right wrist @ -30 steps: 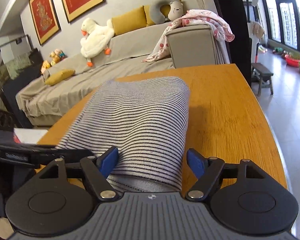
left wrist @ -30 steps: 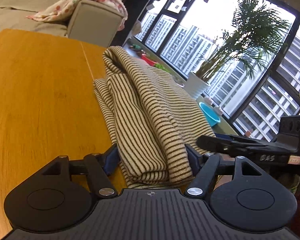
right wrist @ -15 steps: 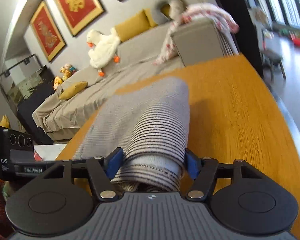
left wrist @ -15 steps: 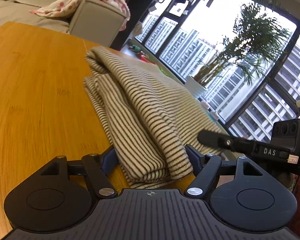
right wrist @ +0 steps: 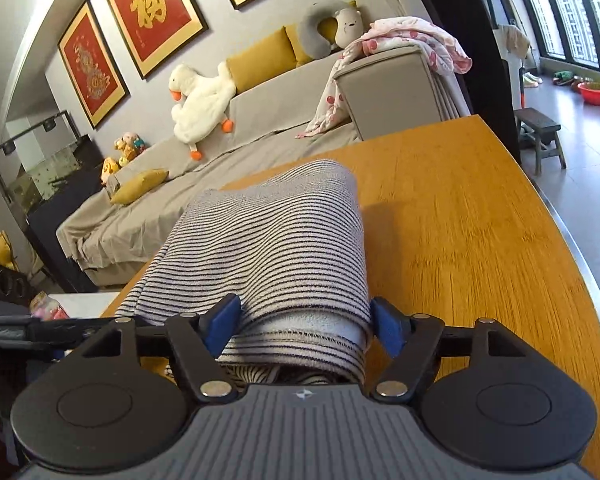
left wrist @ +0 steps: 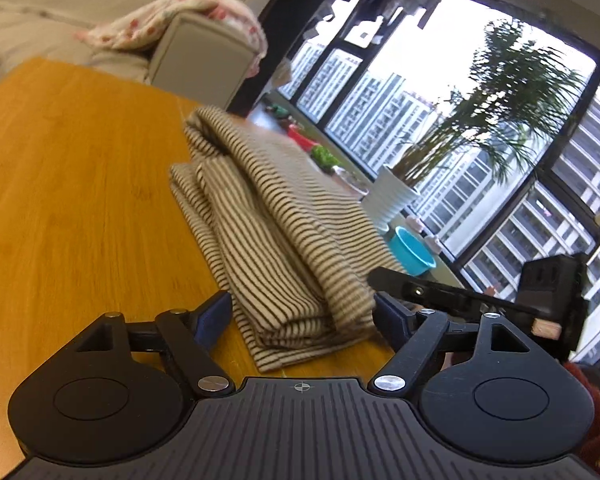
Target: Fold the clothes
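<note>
A folded cream garment with dark stripes [left wrist: 284, 232] lies on the wooden table [left wrist: 68, 208]. My left gripper [left wrist: 302, 316] is open, its blue pads either side of the near end of the folded stack, apart from the cloth. In the right wrist view the same striped garment [right wrist: 276, 248] fills the middle, folded in thick layers on the table [right wrist: 460, 232]. My right gripper [right wrist: 306, 324] is open, its pads straddling the near folded end and close against it. The right gripper's body [left wrist: 480, 300] shows at the right of the left wrist view.
A grey sofa [right wrist: 260, 120] with a plush duck [right wrist: 200, 100], yellow cushions and a pink blanket [right wrist: 416, 36] stands beyond the table. Large windows, a potted palm [left wrist: 396, 200], a blue bowl [left wrist: 414, 258] and a small stool [right wrist: 540, 132] are past the table's edge.
Both grippers have opened wider and drawn back a little from the folded stack. The garment has settled flat on the table.
</note>
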